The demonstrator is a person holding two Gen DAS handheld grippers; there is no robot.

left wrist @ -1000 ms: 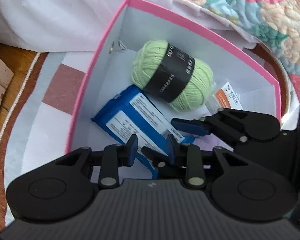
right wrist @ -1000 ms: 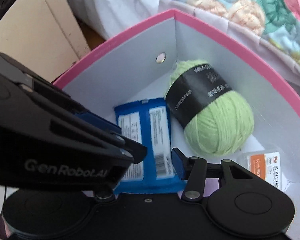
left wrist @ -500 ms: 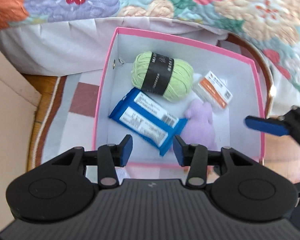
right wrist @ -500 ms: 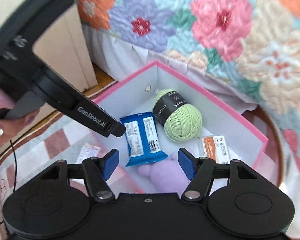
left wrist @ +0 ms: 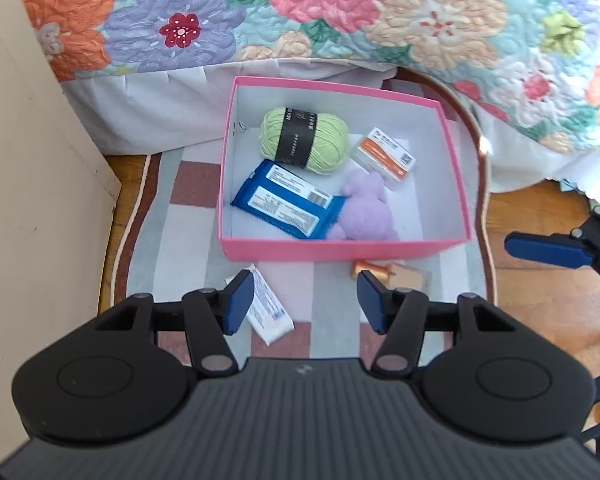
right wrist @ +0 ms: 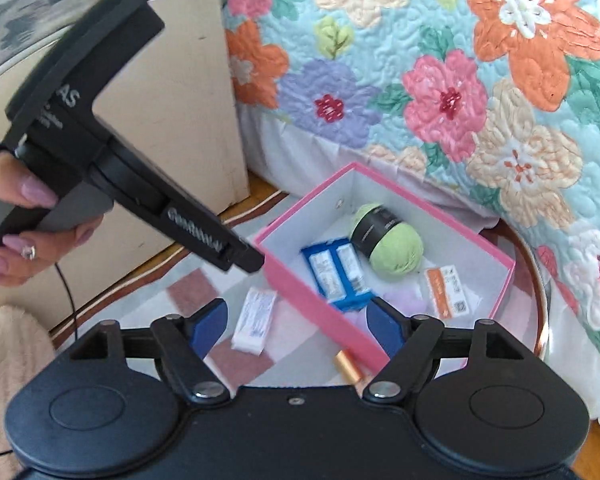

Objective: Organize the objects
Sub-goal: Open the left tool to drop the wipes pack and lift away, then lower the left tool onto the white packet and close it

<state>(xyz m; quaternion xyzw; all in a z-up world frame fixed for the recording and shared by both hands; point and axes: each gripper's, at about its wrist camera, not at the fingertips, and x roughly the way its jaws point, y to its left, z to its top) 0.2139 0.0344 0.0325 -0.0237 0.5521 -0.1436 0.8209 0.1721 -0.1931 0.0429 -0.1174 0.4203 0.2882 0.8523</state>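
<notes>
A pink box (left wrist: 340, 249) on the rug holds a green yarn ball (left wrist: 304, 140), a blue packet (left wrist: 288, 202), a purple plush (left wrist: 366, 212) and a small orange-and-white box (left wrist: 384, 152). Outside its front wall lie a white packet (left wrist: 268, 308) and a small gold-orange tube (left wrist: 374, 270). My left gripper (left wrist: 305, 300) hangs above the rug in front of the box, jaws opening, nothing between them. My right gripper (right wrist: 296, 326) hovers over the box's near corner (right wrist: 312, 296), jaws opening and empty. The white packet (right wrist: 256, 318) and tube (right wrist: 348, 366) lie below it.
A bed with a floral quilt (left wrist: 380, 20) and white skirt runs behind the box. A beige cabinet (left wrist: 28, 200) stands at the left. The patterned rug (left wrist: 188, 220) has a brown scalloped border, with wooden floor (left wrist: 540, 208) to the right. A person's hand (right wrist: 32, 236) grips the left tool.
Both grippers rose up and back out of the pink box, and their jaws spread wider. The whole box and the items outside it have come into view.
</notes>
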